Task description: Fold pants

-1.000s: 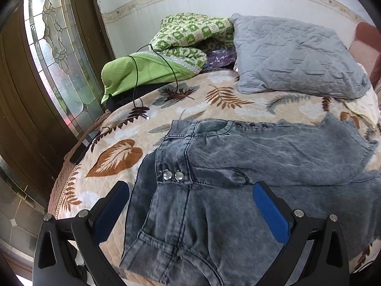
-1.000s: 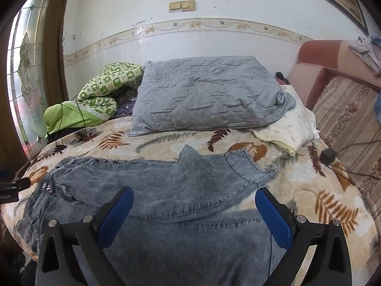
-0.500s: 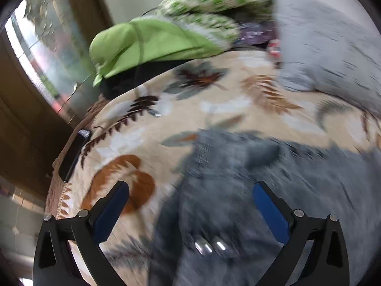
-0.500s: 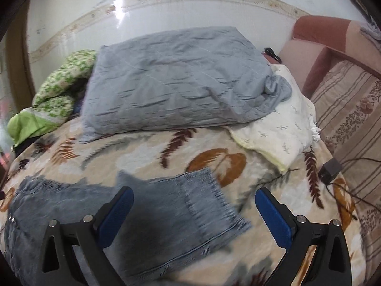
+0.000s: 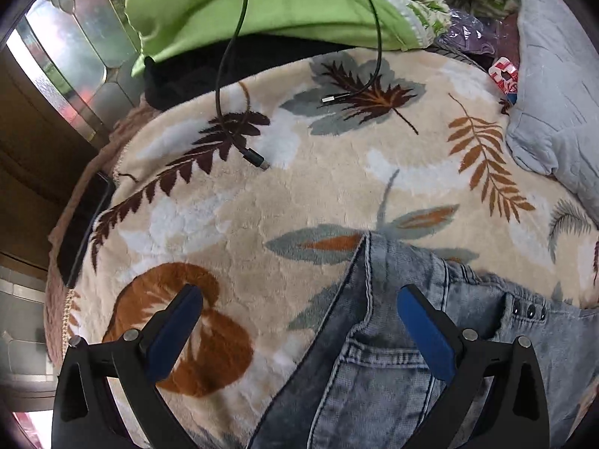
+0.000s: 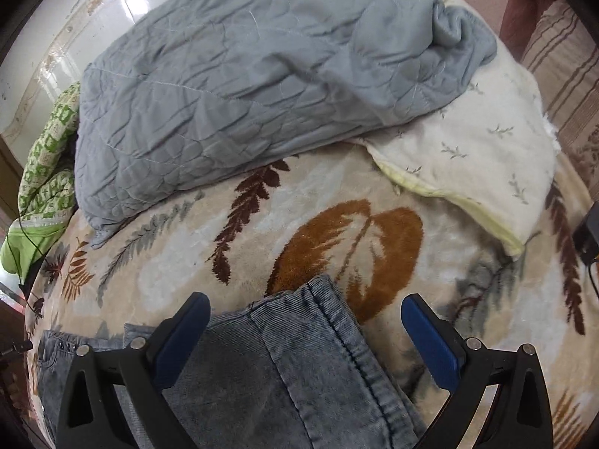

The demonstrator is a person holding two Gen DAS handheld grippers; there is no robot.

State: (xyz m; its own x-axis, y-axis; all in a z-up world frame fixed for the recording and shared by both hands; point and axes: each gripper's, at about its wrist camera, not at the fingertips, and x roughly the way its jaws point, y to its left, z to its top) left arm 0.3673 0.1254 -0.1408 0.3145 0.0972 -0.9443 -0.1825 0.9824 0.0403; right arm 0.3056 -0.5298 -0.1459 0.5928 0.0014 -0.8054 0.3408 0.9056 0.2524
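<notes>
Grey-blue denim pants (image 5: 393,366) lie flat on a leaf-patterned blanket (image 5: 299,187). In the left wrist view the waistband corner points up between my fingers. My left gripper (image 5: 299,321) is open, low over that corner, holding nothing. In the right wrist view a hemmed leg end (image 6: 299,336) of the pants lies between the blue pads. My right gripper (image 6: 305,329) is open just above that hem, empty.
Two black cables (image 5: 239,119) lie on the blanket ahead of the left gripper, below a green cloth (image 5: 262,3). A grey quilted pillow (image 6: 243,75) and a cream pillow (image 6: 468,149) lie beyond the right gripper. A dark phone (image 5: 82,232) sits at the bed's left edge.
Both grippers have dropped and moved forward toward the pants. The left now sits over the waistband corner, the right over the leg hem. Both stay open.
</notes>
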